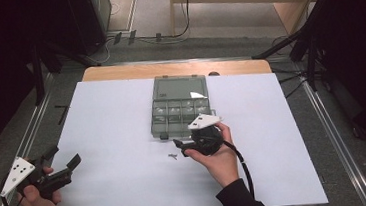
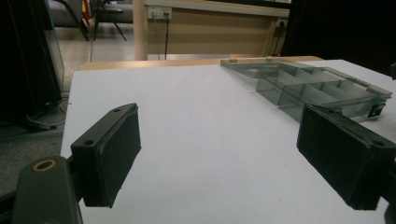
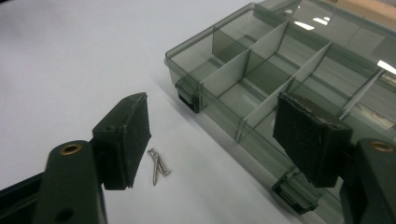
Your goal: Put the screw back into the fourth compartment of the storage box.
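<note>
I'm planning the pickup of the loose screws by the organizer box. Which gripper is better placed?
The right gripper: its open jaws stand just above the screws beside the organizer box. The left gripper sits far off near the table's left edge.

open sheet [image 1: 109, 139] left of screws [image 1: 172, 156] | organizer box [image 1: 178, 105] blocks just behind them

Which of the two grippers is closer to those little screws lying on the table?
The right gripper: its open jaws sit just beside the screws, in front of the compartment box. The left gripper is open, far off near the table's left edge.
</note>
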A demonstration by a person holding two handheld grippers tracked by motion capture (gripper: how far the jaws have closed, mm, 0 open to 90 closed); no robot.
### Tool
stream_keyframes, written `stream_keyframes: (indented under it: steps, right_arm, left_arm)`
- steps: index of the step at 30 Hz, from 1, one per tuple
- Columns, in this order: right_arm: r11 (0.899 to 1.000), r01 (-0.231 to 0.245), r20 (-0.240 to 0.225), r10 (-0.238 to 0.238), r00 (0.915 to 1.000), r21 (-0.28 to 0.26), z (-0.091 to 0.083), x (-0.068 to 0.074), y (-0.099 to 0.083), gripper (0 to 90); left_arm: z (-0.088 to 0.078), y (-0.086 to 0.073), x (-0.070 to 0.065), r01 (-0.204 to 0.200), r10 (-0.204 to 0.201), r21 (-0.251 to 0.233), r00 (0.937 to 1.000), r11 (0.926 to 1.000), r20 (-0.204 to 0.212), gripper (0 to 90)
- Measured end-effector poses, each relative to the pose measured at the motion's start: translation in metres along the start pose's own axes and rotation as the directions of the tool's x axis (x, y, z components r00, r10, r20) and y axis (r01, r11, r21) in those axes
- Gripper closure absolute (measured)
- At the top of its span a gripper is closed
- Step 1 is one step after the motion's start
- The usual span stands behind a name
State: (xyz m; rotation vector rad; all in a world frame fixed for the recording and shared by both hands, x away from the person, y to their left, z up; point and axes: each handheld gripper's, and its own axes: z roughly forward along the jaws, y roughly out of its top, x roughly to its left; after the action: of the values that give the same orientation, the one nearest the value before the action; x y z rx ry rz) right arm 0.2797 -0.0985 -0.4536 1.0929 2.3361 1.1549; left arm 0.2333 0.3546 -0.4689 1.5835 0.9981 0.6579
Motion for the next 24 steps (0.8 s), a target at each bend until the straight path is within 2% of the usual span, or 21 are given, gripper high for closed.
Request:
stream_keyframes:
  steps: [4,5,6,8,10,11,13,14,15,16,17,18,19,20,22,24]
  right_arm:
    - [0.999,0.009,-0.020,-0.008,0.9998,0.034,0.007,0.005,-0.001,38.8]
    - [0.999,0.020,-0.036,-0.019,0.9992,0.035,0.009,0.006,-0.002,45.6]
    - [0.999,0.020,-0.036,-0.019,0.9992,0.035,0.009,0.006,-0.002,45.6]
    - [0.998,0.017,-0.080,-0.012,0.9967,0.053,0.012,0.007,-0.002,51.7]
    - [0.996,0.031,-0.092,-0.024,0.9955,0.081,0.016,0.009,-0.003,58.2]
    - [0.992,0.040,-0.088,-0.029,0.9957,0.118,0.019,0.011,-0.004,63.7]
    - [0.986,0.040,-0.099,-0.024,0.9947,0.162,0.022,0.012,-0.004,68.9]
    - [0.986,0.040,-0.099,-0.024,0.9947,0.162,0.022,0.012,-0.004,68.9]
    - [0.976,0.018,-0.120,0.009,0.9927,0.216,0.026,0.013,-0.003,73.7]
    - [0.976,0.018,-0.120,0.009,0.9927,0.216,0.026,0.013,-0.003,73.7]
    - [0.971,0.002,-0.141,0.033,0.9894,0.240,0.027,0.013,-0.003,76.4]
    - [0.966,-0.006,-0.144,0.044,0.9887,0.258,0.029,0.014,-0.002,78.0]
    - [0.954,0.001,-0.149,0.046,0.9877,0.298,0.032,0.014,-0.002,81.1]
    - [0.954,0.001,-0.149,0.046,0.9877,0.298,0.032,0.014,-0.002,81.1]
    - [0.944,0.004,-0.167,0.054,0.9845,0.330,0.036,0.015,-0.002,83.3]
    - [0.939,-0.002,-0.174,0.065,0.9825,0.343,0.039,0.016,-0.002,83.9]
  left_arm:
    - [0.000,0.000,0.000,0.001,-0.001,0.000,1.0000,1.0000,0.001,13.7]
    - [0.001,0.000,0.000,-0.001,0.001,0.001,1.0000,1.0000,0.001,13.7]
    - [0.001,0.000,0.000,0.000,0.000,0.000,1.0000,1.0000,0.002,13.7]
    - [0.001,0.000,0.000,0.003,-0.003,0.000,1.0000,1.0000,0.001,13.8]
    - [0.000,0.000,0.001,0.006,-0.006,0.000,1.0000,1.0000,0.000,13.7]
    - [0.000,0.000,0.001,0.007,-0.007,-0.002,1.0000,1.0000,0.000,13.7]
    - [0.000,0.000,0.001,0.005,-0.005,0.002,1.0000,1.0000,-0.001,13.7]
    - [0.000,0.000,0.001,0.008,-0.008,0.001,1.0000,1.0000,0.000,13.7]
    - [0.001,0.000,0.001,0.009,-0.009,-0.001,1.0000,1.0000,0.000,13.8]
    - [0.001,0.000,0.000,0.008,-0.008,0.000,1.0000,1.0000,0.001,13.8]
    - [0.001,0.000,0.000,0.007,-0.007,-0.003,1.0000,1.0000,0.003,13.7]
    - [0.001,0.000,0.000,0.002,-0.002,-0.001,1.0000,1.0000,0.002,13.7]
    - [0.001,0.000,0.000,0.002,-0.002,-0.001,1.0000,1.0000,0.002,13.7]
    - [0.001,0.000,0.000,0.002,-0.002,-0.001,1.0000,1.0000,0.002,13.8]
    - [0.001,0.000,0.000,0.003,-0.003,0.000,1.0000,1.0000,0.003,13.8]
    - [0.001,0.000,0.001,0.005,-0.005,0.002,1.0000,1.0000,0.002,13.7]
